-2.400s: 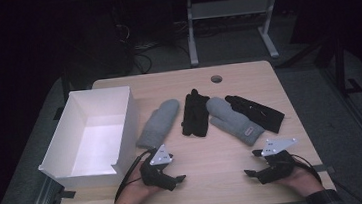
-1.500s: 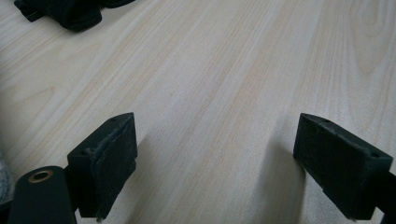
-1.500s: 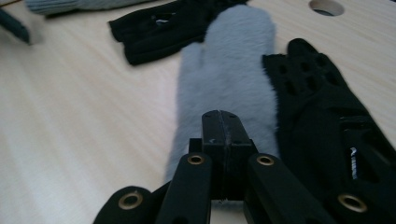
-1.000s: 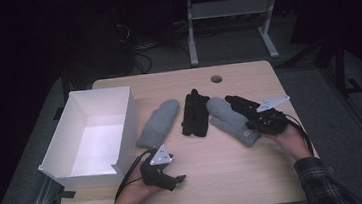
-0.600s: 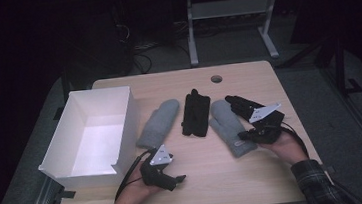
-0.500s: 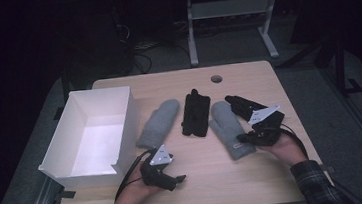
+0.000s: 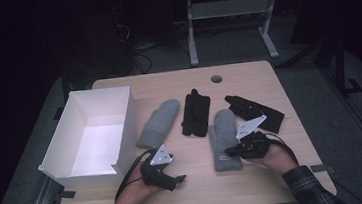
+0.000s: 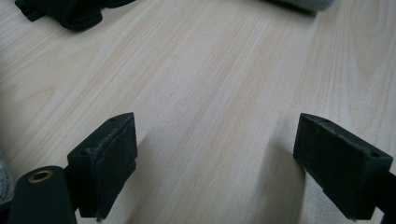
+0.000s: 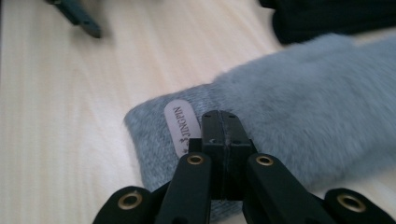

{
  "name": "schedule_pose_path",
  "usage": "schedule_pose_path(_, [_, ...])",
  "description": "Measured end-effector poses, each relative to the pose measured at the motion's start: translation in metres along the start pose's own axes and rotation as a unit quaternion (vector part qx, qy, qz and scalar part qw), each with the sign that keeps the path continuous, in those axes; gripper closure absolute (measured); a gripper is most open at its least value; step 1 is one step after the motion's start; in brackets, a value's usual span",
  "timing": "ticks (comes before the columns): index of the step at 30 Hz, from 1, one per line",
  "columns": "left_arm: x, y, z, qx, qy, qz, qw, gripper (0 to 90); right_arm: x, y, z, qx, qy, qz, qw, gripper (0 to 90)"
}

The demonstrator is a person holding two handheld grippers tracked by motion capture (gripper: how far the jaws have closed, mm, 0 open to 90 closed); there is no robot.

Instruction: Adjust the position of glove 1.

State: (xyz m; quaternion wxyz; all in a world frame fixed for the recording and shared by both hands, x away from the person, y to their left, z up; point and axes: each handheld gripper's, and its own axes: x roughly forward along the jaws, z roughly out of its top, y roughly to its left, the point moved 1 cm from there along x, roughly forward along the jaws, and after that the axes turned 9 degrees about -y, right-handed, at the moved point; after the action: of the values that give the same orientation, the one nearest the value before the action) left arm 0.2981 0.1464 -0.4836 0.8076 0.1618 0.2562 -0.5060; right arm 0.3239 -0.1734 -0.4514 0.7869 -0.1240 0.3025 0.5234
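Two grey mittens and two black gloves lie on the wooden table. My right gripper is at the cuff of the right grey mitten. Its jaws are pressed together on the cuff edge beside the label, with the mitten's fur stretching away to the right. The other grey mitten lies near the box. One black glove lies between the mittens, the second behind my right hand. My left gripper rests near the front edge, open over bare wood.
An open white box stands at the table's left side. A round cable hole is near the far edge. Bare wood stretches along the front between my two hands. A metal stand and cables sit on the dark floor beyond.
My right gripper has moved left and toward the front edge, and the right grey mitten has come with it, turning from slanted to nearly straight. The left gripper has stayed put.
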Motion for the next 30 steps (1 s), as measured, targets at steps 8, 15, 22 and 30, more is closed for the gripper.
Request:
schedule_pose_path(8, [0.000, -0.001, 0.000, -0.003, -0.001, 0.000, 1.0000, 12.9, 0.015, 0.018, 0.010, -0.039, 0.009, 0.030, 0.9987, 90.0])
schedule_pose_path(15, [0.001, -0.001, 0.000, -0.007, -0.004, 0.000, 1.0000, 12.9, 0.027, 0.031, 0.016, -0.048, 0.006, 0.056, 0.9972, 90.0])
schedule_pose_path(22, [0.001, -0.001, 0.000, -0.008, -0.005, 0.000, 1.0000, 12.9, 0.024, 0.031, 0.025, -0.048, -0.014, 0.048, 0.9976, 90.0])
schedule_pose_path(30, [0.001, -0.001, 0.000, -0.007, -0.003, 0.000, 1.0000, 13.0, 0.015, -0.026, 0.036, 0.001, -0.034, -0.037, 0.9987, 90.0])
